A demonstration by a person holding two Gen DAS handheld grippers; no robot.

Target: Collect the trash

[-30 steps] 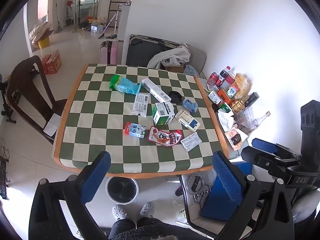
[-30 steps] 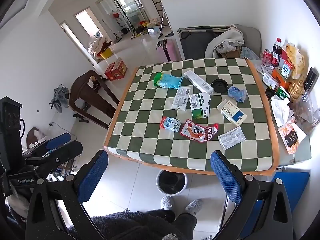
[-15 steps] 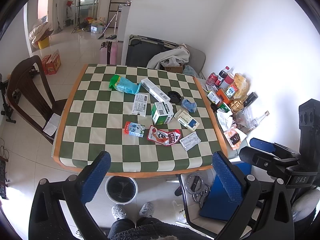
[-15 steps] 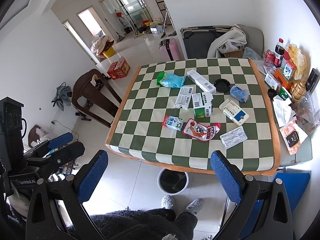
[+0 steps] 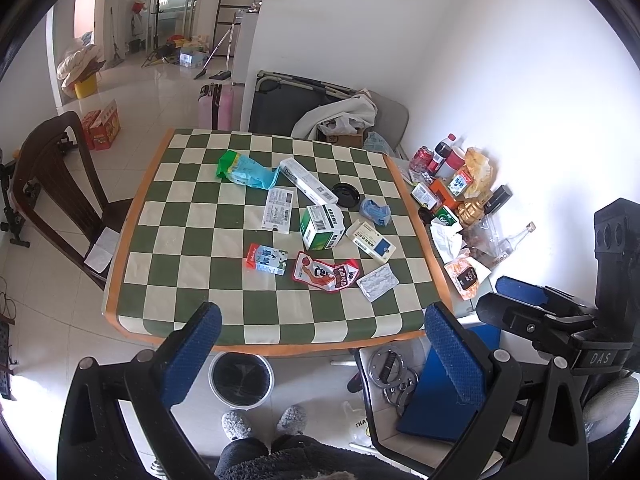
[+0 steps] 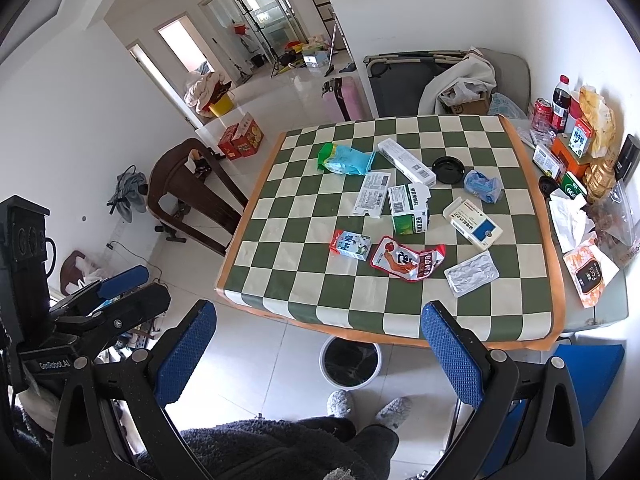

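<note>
Litter lies on a green-and-cream checkered table (image 5: 192, 280) (image 6: 280, 280): a small milk carton (image 5: 267, 259) (image 6: 350, 245), a red snack wrapper (image 5: 326, 274) (image 6: 407, 258), a silver blister pack (image 5: 377, 282) (image 6: 472, 273), a green-white box (image 5: 321, 232) (image 6: 409, 208), a blue-white box (image 5: 371, 239) (image 6: 472, 229), a long white box (image 5: 308, 186) (image 6: 406, 161), a green-blue bag (image 5: 244, 170) (image 6: 345, 159) and a black lid (image 5: 346, 196) (image 6: 448, 170). A white trash bin (image 5: 241, 378) (image 6: 350, 362) stands on the floor under the near edge. My left gripper (image 5: 320, 350) and right gripper (image 6: 318, 350) hang open above the near edge, holding nothing.
A dark wooden chair (image 5: 52, 184) (image 6: 188, 192) stands left of the table. Bottles, cartons and bags (image 5: 452, 184) (image 6: 576, 148) crowd a low side table at the right. A person's slippered feet (image 5: 264, 424) are below. A blue folded item (image 5: 444, 392) lies right of the bin.
Both views have drawn slightly back and up from the table. The grippers stay open and nothing on the table has shifted.
</note>
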